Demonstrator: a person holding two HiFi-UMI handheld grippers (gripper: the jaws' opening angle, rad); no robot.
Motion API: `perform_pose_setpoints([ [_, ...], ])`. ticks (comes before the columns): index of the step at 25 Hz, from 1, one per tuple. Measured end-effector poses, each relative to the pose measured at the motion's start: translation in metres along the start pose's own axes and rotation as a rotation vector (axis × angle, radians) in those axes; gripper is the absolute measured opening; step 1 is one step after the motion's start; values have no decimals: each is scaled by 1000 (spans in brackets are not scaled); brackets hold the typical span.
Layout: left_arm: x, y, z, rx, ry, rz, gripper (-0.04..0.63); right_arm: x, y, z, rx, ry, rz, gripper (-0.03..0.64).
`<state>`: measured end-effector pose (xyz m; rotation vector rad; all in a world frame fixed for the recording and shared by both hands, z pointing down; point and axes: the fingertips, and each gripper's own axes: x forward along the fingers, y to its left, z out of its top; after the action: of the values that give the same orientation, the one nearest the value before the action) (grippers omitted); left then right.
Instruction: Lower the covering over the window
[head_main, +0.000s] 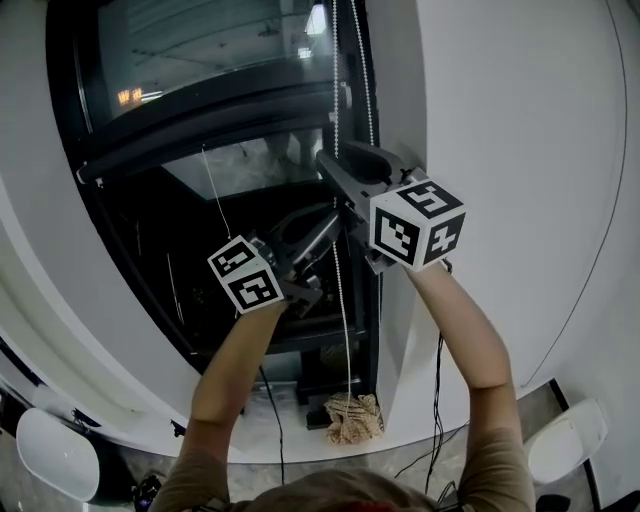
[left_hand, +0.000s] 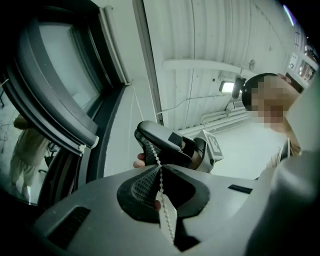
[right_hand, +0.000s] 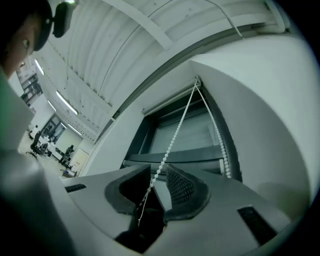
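Covering: the grey blind (head_main: 200, 60) hangs over the upper part of the window (head_main: 150, 250). Its bottom rail (head_main: 200, 132) crosses the glass at about 11 o'clock in the head view.

Bead chain: the bead chain (head_main: 335, 70) drops in two strands along the window's right edge, from 12 o'clock down past both my hands.

Left hand-held gripper: my left hand-held gripper (left_hand: 159, 169) is pinched narrow on one strand of the bead chain. The beads run out of the closed pads toward me. It sits at 7 o'clock from the other one in the head view.

Right hand-held gripper: my right hand-held gripper (right_hand: 157, 172) stands with its jaws apart. The same strand runs up between them toward 1 o'clock, and as far as I can see the pads are not pressing on it. It holds nothing.

Done so far: the blind is partly down, going by where the rail sits.

Left to do: all the dark glass below the rail is uncovered, so I judge well over half the travel remains.

Step in hand: it looks to me like a hand-over-hand pull, the left keeping the chain while the right is free to take a grip higher up.

Next move, as I judge it: close the right on the strand above the left, then draw down.

Watch for: closing on the wrong strand, which I expect would raise the blind.
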<state>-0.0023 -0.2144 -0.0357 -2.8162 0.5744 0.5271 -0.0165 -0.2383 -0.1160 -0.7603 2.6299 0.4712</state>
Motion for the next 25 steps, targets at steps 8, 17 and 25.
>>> perform_pose_setpoints([
  [8,-1,-13,-10,138,28,72,30,-26,11,3,-13,-24,-24,28],
  [17,-30,12,-109,185,96,305,129,-110,14,-106,-191,45,-63,98],
  [25,-76,-18,-233,69,192,414,129,-204,24,-223,-144,177,-98,97],
])
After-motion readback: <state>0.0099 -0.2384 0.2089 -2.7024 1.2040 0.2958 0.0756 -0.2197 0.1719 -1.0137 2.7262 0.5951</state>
